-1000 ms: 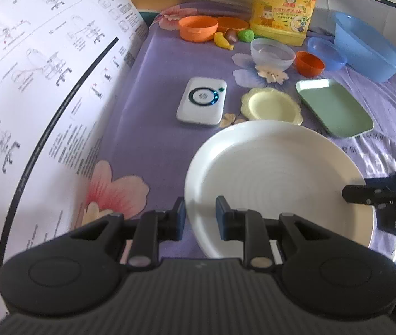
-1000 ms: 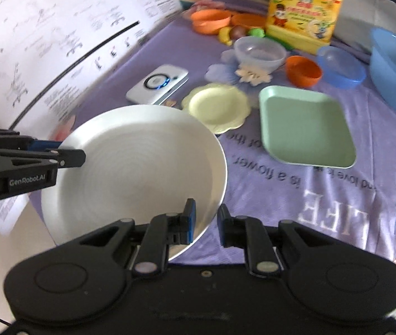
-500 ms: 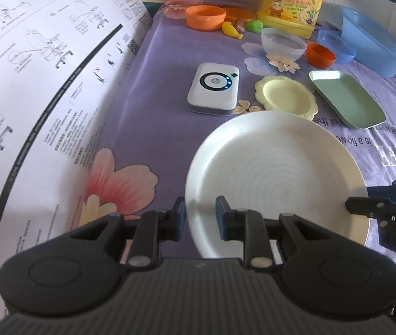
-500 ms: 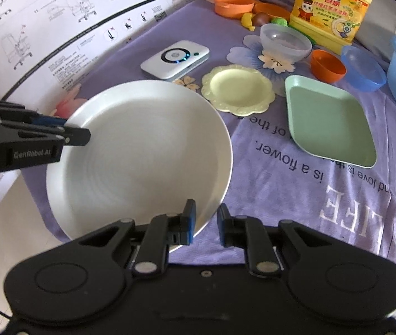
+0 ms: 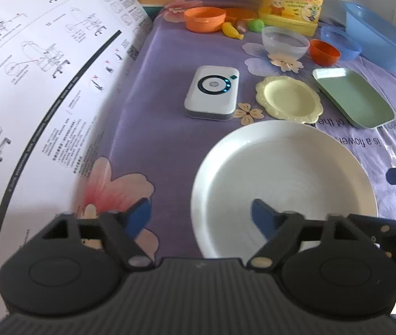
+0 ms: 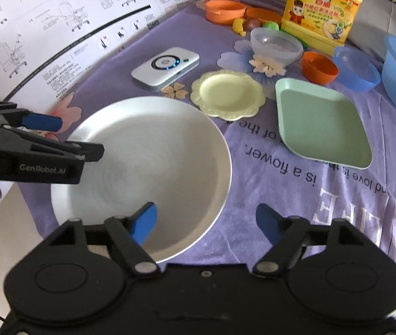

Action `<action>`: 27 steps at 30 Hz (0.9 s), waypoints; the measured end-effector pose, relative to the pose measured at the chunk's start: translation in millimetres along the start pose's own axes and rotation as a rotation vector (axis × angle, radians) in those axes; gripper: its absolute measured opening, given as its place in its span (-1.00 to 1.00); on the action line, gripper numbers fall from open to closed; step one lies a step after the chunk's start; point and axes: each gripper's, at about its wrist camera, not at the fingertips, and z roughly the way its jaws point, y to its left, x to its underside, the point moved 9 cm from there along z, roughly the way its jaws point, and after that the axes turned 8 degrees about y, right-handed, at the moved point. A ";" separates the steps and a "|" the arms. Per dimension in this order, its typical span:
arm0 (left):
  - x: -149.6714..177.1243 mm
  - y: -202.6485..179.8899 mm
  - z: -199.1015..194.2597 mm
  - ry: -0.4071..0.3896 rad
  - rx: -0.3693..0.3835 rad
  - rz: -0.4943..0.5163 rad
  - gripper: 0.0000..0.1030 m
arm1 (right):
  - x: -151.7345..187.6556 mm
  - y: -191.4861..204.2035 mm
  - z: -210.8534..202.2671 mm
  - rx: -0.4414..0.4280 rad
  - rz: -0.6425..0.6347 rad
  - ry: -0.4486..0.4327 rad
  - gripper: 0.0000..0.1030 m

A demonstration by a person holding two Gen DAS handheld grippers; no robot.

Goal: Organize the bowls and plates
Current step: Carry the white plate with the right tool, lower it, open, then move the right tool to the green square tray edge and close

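We see the large round white ceramic plate lying flat on the purple flowered cloth at the near side, just near of the small scalloped yellow plate and left of the rectangular green tray. The left gripper has just been opening; its jaws stand released astride the plate's left rim, pressing nothing. The right gripper has likewise just been opening, spread astride the right rim without gripping.

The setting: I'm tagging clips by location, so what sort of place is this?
Probably a home, on a table or possibly a bed spread with a purple floral cloth. Plastic dishes like the yellow scalloped plate, a dish-soap jug and furniture assembly instructions suggest it.
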 end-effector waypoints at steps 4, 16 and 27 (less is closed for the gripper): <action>-4.5 8.3 -8.8 -0.024 -0.027 -0.020 0.94 | 0.2 -3.8 -5.4 -0.010 0.018 -0.012 0.79; -13.9 1.5 -25.0 -0.034 -0.037 -0.025 1.00 | 1.0 -14.8 -22.4 -0.036 0.053 -0.041 1.00; -40.5 -27.2 -40.1 -0.055 -0.020 0.006 1.00 | -1.7 -57.8 -40.4 -0.026 0.142 -0.077 1.00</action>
